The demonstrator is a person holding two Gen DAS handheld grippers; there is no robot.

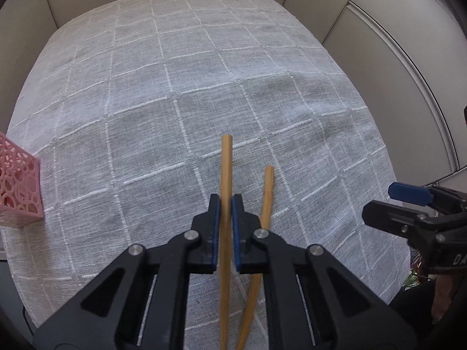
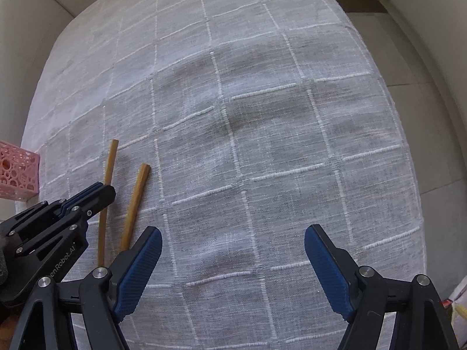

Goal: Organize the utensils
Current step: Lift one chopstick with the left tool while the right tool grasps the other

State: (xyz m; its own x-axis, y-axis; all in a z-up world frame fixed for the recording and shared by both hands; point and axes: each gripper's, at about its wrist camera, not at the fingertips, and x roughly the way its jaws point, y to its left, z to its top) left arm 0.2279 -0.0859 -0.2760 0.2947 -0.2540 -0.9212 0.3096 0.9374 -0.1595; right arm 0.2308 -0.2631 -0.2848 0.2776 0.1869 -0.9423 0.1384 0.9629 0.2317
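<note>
Two wooden chopsticks are on the grey checked tablecloth [image 1: 204, 73]. My left gripper [image 1: 226, 201] is shut on one chopstick [image 1: 226, 169], whose far end sticks out past the fingertips. The second chopstick [image 1: 267, 192] lies loose on the cloth just right of it. The right wrist view shows the same pair at lower left: the held chopstick [image 2: 110, 163] under the left gripper [image 2: 99, 192] and the loose one [image 2: 137, 195] beside it. My right gripper [image 2: 233, 230] stands wide open over bare cloth, to the right of both chopsticks, with nothing between its pads.
A pink perforated holder [image 1: 17, 186] stands at the table's left edge, also seen in the right wrist view [image 2: 17, 169]. The right gripper [image 1: 378, 201] shows at the right edge of the left wrist view. Pale panelled walls surround the table.
</note>
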